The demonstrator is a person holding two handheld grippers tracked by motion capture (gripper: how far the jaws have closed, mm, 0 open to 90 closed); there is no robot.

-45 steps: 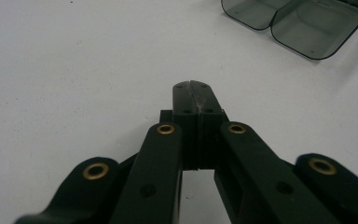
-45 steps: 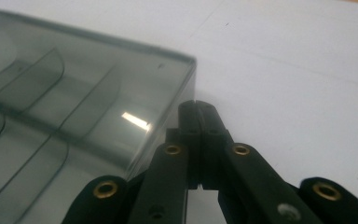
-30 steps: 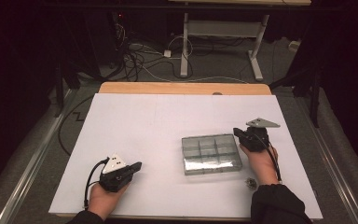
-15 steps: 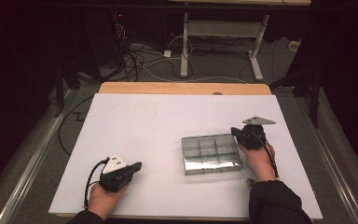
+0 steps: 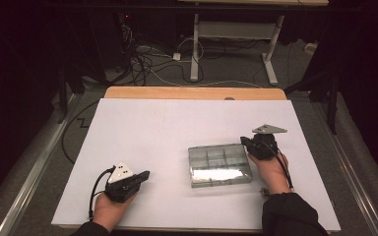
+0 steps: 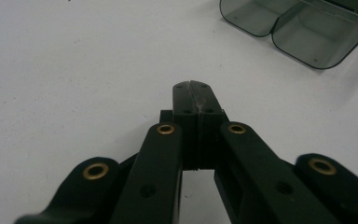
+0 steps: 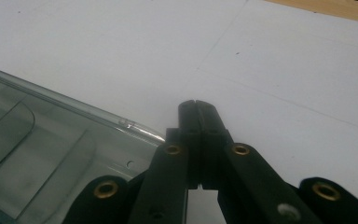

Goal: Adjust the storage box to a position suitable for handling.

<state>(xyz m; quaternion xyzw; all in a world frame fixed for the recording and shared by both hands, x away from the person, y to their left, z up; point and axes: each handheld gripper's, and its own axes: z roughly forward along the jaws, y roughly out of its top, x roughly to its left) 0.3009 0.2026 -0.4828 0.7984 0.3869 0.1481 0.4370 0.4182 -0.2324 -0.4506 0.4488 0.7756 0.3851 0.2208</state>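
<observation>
A clear grey plastic compartment box lies on the white table top, right of centre. My right gripper is shut with nothing in it, its tips just beyond the box's far right corner. In the right gripper view the closed jaws sit just past the box's rim. My left gripper rests near the table's front left, shut and empty, pointing toward the box. In the left gripper view its jaws meet over bare table, with the box farther off at upper right.
A wooden strip runs along the table's far edge. Beyond it are floor cables and a desk frame. Metal rails flank both sides. A small dark item lies by the right sleeve.
The right gripper has shifted slightly to the left, closer to the box's far right corner. The left gripper and the box have not moved.
</observation>
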